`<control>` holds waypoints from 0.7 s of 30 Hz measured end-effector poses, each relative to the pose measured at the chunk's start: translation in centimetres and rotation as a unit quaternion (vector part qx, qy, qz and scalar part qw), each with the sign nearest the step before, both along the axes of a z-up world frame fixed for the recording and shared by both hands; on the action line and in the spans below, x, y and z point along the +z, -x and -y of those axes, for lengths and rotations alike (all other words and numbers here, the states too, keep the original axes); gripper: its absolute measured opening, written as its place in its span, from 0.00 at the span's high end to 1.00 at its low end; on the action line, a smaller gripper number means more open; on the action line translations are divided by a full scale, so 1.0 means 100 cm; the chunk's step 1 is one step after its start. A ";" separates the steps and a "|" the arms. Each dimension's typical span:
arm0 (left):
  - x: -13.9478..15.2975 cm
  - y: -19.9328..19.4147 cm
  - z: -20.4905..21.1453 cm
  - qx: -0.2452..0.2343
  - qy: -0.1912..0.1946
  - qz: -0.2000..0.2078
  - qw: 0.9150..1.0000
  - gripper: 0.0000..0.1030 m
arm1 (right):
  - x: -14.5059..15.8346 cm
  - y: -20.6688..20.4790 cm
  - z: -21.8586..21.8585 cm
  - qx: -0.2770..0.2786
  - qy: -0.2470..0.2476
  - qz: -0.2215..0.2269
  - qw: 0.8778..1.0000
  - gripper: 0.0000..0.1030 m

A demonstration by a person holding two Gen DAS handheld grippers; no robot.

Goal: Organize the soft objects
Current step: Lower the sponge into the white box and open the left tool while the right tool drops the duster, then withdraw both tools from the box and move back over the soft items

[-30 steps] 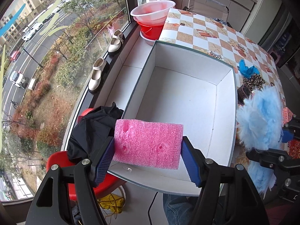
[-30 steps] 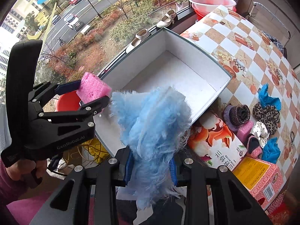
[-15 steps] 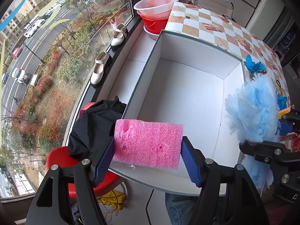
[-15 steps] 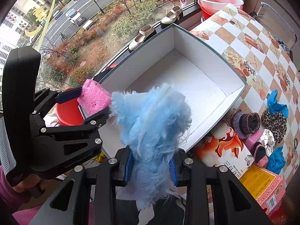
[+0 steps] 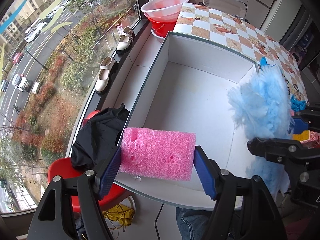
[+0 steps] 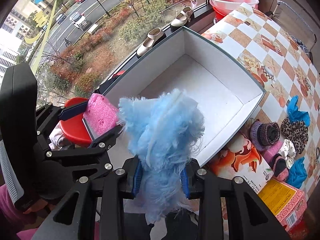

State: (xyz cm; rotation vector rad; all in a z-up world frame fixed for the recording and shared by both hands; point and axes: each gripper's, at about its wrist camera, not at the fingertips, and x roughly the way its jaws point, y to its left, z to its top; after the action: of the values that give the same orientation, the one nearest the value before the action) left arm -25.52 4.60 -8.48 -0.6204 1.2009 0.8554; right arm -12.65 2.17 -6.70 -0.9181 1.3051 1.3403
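Note:
My left gripper (image 5: 158, 152) is shut on a pink foam sponge (image 5: 158, 154), which hangs over the near rim of an open white box (image 5: 200, 60). In the right wrist view the sponge (image 6: 101, 116) and left gripper (image 6: 98, 120) sit at the box's near left corner (image 6: 160, 64). A blue fluffy bundle (image 6: 162, 124) fills my right gripper (image 6: 162, 178), whose jaws are opening while the fluff still touches both pads. It hangs over the near part of the box. From the left wrist, the bundle (image 5: 260, 104) and right gripper (image 5: 276, 132) are over the box's right wall.
Right of the box lie a knitted purple hat (image 6: 264, 132), a leopard scrunchie (image 6: 294, 128), blue cloths (image 6: 298, 112) and printed cartons (image 6: 240, 166). A red chair with a black garment (image 5: 100, 138) stands by the windowsill with shoes (image 5: 104, 76). Stacked basins (image 5: 164, 6) sit beyond.
The right gripper has carried the blue bundle leftward over the box's right wall, and its jaws stand slightly wider. The left gripper still holds the sponge in the same spot.

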 end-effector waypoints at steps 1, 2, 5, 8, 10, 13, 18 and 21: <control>-0.001 0.001 -0.001 0.004 0.013 0.009 1.000 0.26 | 0.000 -0.001 0.000 -0.003 -0.001 -0.003 1.000 0.47; -0.003 0.003 -0.004 0.009 0.028 0.019 0.999 0.24 | 0.001 -0.001 0.000 -0.007 -0.004 -0.005 1.000 0.30; -0.010 0.006 -0.008 0.019 0.060 0.029 0.998 0.19 | 0.007 -0.005 -0.001 -0.017 -0.020 -0.002 1.000 0.13; -0.011 0.006 -0.009 0.026 0.062 0.024 0.997 0.17 | 0.014 -0.011 0.000 -0.029 -0.031 0.012 0.999 0.13; -0.008 0.006 -0.010 0.030 0.058 0.033 0.997 0.16 | 0.018 -0.016 0.003 -0.038 -0.033 0.017 0.999 0.13; 0.000 0.005 -0.011 0.027 0.066 0.061 0.996 0.07 | 0.022 -0.026 0.010 -0.053 -0.031 0.023 0.998 0.13; 0.014 -0.010 -0.012 0.002 0.074 0.074 0.995 0.07 | 0.034 -0.041 0.022 -0.085 -0.042 0.023 0.995 0.13; 0.017 -0.021 -0.011 -0.007 0.065 0.055 0.996 0.07 | 0.040 -0.045 0.028 -0.096 -0.049 0.024 0.994 0.13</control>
State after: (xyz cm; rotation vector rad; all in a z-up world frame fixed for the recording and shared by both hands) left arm -23.42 5.65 -6.75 -0.7542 1.1651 0.7269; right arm -8.17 -0.63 -2.68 -0.7342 1.2474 1.2137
